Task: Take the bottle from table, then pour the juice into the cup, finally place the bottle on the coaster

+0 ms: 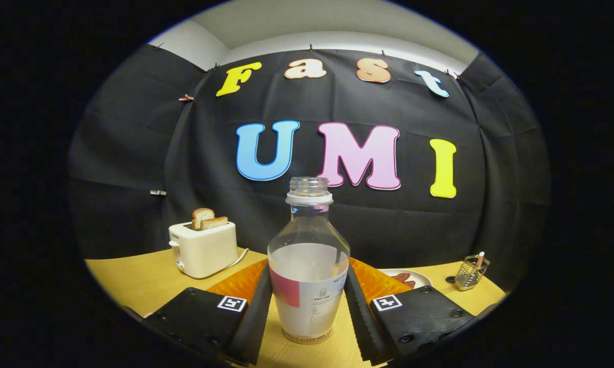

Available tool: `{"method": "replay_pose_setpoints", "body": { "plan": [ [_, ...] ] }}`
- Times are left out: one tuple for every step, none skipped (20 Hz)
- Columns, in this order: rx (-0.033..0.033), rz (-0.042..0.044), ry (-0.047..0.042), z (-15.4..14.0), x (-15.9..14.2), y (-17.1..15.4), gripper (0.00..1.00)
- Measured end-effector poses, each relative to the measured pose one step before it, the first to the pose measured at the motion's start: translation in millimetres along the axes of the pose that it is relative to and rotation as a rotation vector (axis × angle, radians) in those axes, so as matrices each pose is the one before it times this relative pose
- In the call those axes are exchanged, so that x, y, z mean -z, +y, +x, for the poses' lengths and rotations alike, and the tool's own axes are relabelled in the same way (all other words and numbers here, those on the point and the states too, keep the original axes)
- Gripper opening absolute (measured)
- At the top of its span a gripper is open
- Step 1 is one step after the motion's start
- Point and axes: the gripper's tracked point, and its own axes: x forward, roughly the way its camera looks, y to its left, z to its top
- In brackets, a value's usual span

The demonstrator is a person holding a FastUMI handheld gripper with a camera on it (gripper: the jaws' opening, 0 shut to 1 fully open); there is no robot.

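Careful: your gripper [308, 299] pinches the bottle [308, 266] at its labelled middle; it's uncapped, half full, likely slippery.

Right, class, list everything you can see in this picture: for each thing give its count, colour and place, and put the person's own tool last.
Bottle: one, clear with pale liquid and a white-and-pink label, cap off, upright on the table between the fingers.
Toaster: one, cream, on the table beyond the left finger.
Toast slices: two, brown, standing in the toaster's slots.
Plate: one, white, beyond the right finger, holding reddish food.
Wire holder: one, metal, past the plate, with something standing in it.
Table: one, light wood, under everything.
Tongs: one pair, fingers either side of the bottle's lower body; contact cannot be told.
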Motion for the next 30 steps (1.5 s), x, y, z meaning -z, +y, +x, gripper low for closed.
{"method": "replay_pose_setpoints", "body": {
  "plan": [
    [0.00139,0.01141,0.00816,7.65,11.96,-0.44,0.74],
    [-0.00171,0.00615,0.00811,7.14,13.51,0.87,0.74],
    [0.0004,-0.00499,0.00855,7.5,10.96,0.1,0.75],
    [0.00483,-0.00993,0.01152,7.85,10.2,-1.08,0.75],
    [0.00568,-0.0078,0.01418,6.68,10.62,-1.01,0.75],
    [0.00037,0.00054,0.01366,5.32,9.44,-0.36,0.75],
    [0.00226,0.00186,0.00749,3.25,6.99,0.03,0.75],
    [0.00615,-0.00207,0.00296,3.54,4.62,-0.64,0.75],
    [0.00719,-0.0063,0.00525,3.04,4.61,-1.63,0.75],
    [0.01015,-0.00608,0.01028,1.74,6.22,-2.11,0.75],
    [0.01171,-0.00053,0.01323,2.2,5.01,-2.94,0.75],
    [0.011,0.0033,0.01527,0.95,5.59,-2.47,0.75],
    [0.00701,0.00435,0.01587,2.17,4.58,-1.85,0.75],
    [-0.00008,0.00539,0.00569,-0.98,2.03,-0.75,0.75],
    [0.00201,0.00358,-0.01456,1.98,-2.22,-0.08,0.75],
    [0.00424,-0.0042,-0.00268,0.91,-0.65,-1.5,0.75],
    [0.00132,0.00304,0.00216,0.85,-0.1,-0.09,0.75],
    [0.00041,0.00881,0.00549,-0.24,1.43,-0.24,0.76],
    [0.00134,0.00721,0.00399,0.51,1.44,-1.19,0.77],
    [0.00285,0.00373,0.00232,-0.09,0.26,-0.9,0.78],
    [-0.0008,0.00541,0.00291,0.79,0.66,-0.04,0.78],
    [-0.00459,0.00612,0.00906,1.11,2.46,1.25,0.84],
    [0.00239,0.00101,0.01029,-0.27,1.73,-0.48,0.9],
    [0.00448,-0.00477,0.00862,-0.92,1.84,-1.01,0.96],
    [-0.0008,-0.0055,0.00554,-0.5,2.08,0.2,0.96],
    [-0.00717,-0.00237,0.00393,-1.74,0.55,1.91,0.96],
    [-0.01202,0.00201,0.0014,-2.51,-0.56,2.69,0.96],
    [-0.01065,0.00228,-0.0003,-3.05,-2.08,2.41,0.96],
    [-0.00473,-0.00189,-0.00005,-3.28,-2.04,0.65,0.97],
    [0.0041,-0.00761,0.00048,-4.18,-2.38,-1.65,0.97]
  ]
}}
